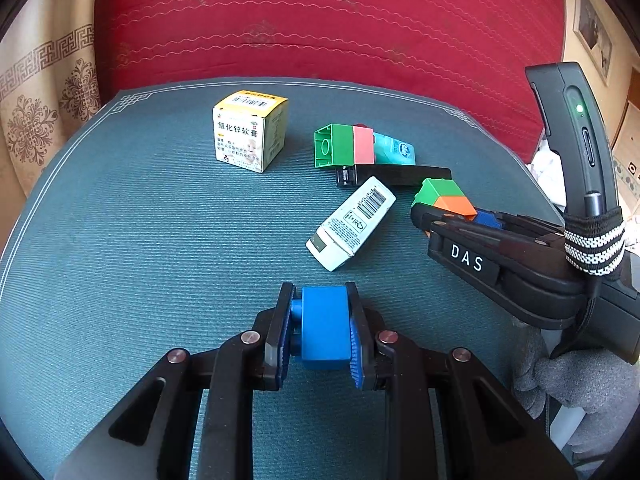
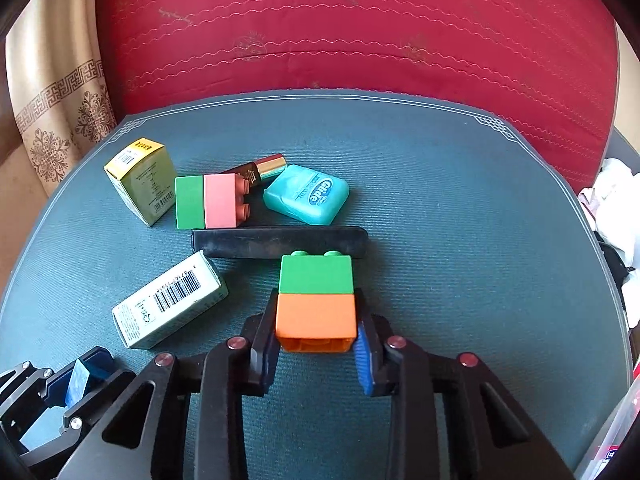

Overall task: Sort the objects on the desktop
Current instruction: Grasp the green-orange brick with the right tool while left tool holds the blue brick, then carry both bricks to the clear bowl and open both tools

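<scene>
My left gripper [image 1: 322, 332] is shut on a blue brick [image 1: 325, 328], held over the teal mat [image 1: 140, 240]. My right gripper [image 2: 316, 320] is shut on a green-and-orange brick stack [image 2: 316, 300], gripping the orange lower part; the stack also shows in the left wrist view [image 1: 444, 198]. On the mat lie a green-and-pink brick stack [image 2: 206, 201], a teal floss box [image 2: 306, 195], a black bar [image 2: 280, 242], a white barcode box [image 2: 170, 300], a yellow-topped ointment box [image 2: 140, 180] and a brown-gold tube [image 2: 264, 168].
A red cushion [image 2: 360, 32] rises behind the mat. A patterned curtain [image 2: 52, 112] hangs at the left. White clutter [image 2: 616, 200] lies off the mat's right edge. The left gripper shows at the lower left of the right wrist view [image 2: 76, 384].
</scene>
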{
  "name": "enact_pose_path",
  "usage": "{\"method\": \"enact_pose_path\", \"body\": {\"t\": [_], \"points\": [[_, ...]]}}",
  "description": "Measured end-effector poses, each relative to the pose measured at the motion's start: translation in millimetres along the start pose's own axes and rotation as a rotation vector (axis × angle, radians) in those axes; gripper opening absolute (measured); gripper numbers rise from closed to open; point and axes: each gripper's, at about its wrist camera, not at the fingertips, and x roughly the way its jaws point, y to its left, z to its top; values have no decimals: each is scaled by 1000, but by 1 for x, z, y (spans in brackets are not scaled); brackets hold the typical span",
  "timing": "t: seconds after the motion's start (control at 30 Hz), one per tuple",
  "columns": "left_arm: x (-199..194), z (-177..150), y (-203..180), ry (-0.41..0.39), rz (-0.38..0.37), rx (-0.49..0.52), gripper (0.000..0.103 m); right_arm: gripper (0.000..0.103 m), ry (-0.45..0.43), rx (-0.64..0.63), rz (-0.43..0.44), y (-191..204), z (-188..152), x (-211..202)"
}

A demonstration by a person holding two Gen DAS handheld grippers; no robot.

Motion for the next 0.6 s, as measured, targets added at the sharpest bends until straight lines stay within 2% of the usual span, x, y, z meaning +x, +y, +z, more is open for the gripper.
{"method": "enact_pose_path", "body": {"t": [0.6], "points": [[-3, -1, -4, -12, -2, 8, 25, 35, 10, 55, -8, -14, -33, -31]]}}
